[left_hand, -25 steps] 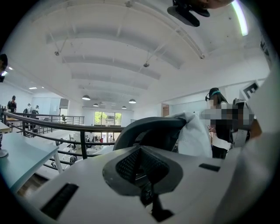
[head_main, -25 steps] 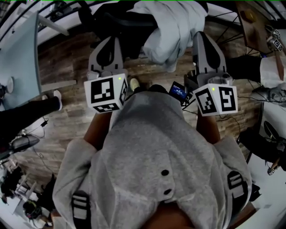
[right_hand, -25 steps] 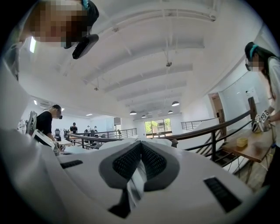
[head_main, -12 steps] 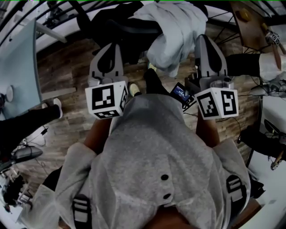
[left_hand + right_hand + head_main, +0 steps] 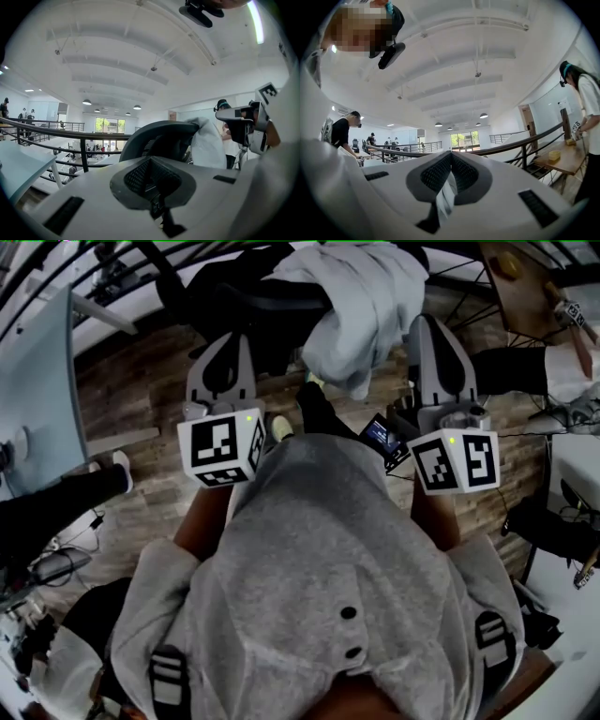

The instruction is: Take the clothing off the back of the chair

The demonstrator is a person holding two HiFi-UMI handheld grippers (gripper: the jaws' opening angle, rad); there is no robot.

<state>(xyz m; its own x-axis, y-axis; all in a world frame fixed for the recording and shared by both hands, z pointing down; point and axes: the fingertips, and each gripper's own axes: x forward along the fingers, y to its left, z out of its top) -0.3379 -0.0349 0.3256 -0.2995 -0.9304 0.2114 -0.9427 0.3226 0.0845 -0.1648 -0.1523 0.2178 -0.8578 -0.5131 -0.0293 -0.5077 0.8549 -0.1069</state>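
Observation:
A black mesh office chair (image 5: 246,298) stands ahead of me, with a pale grey garment (image 5: 367,298) draped over its back. In the left gripper view the chair back (image 5: 157,138) rises just beyond the jaws, and the garment (image 5: 207,146) hangs on its right side. My left gripper (image 5: 228,339) is shut and empty, short of the chair. My right gripper (image 5: 428,324) is also shut and holds nothing; it sits beside the garment's right edge without touching it. The right gripper view shows only the shut jaws (image 5: 451,155) and the room beyond; the chair is not in it.
A light desk (image 5: 42,362) stands at the left, with someone's legs (image 5: 66,486) beside it. A wooden table (image 5: 534,287) is at the upper right, where a person (image 5: 587,101) stands. A dark railing (image 5: 56,133) runs behind the chair. A small lit screen (image 5: 378,435) sits near my right hand.
My dark-shoed foot has stepped forward towards the chair, which now sits a little nearer. Both grippers have stayed shut and almost still.

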